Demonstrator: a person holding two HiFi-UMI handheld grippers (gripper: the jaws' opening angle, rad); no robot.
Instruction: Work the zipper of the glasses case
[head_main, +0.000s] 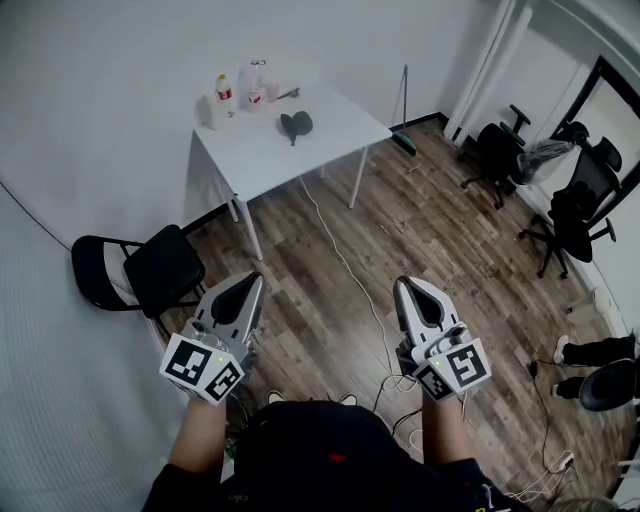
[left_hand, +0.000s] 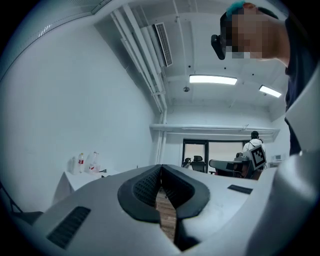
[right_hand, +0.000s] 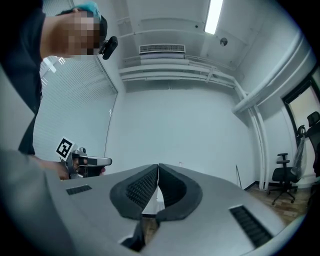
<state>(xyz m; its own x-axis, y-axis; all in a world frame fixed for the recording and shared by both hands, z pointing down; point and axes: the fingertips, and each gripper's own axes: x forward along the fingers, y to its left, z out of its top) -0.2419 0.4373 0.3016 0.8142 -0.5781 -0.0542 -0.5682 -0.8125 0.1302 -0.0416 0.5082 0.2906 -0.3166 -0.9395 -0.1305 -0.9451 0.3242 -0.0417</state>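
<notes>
The dark glasses case lies on the white table far ahead of me, across the wooden floor. My left gripper is held near my body at the lower left, shut with nothing between its jaws. My right gripper hangs at the lower right, also shut and empty. In the left gripper view the left gripper points level toward the room with its jaws touching. The right gripper faces the white wall in the right gripper view. Both grippers are far from the case.
Bottles stand at the table's back left. A black chair stands at the left by the wall. Office chairs stand at the right. A white cable runs over the floor from the table toward me.
</notes>
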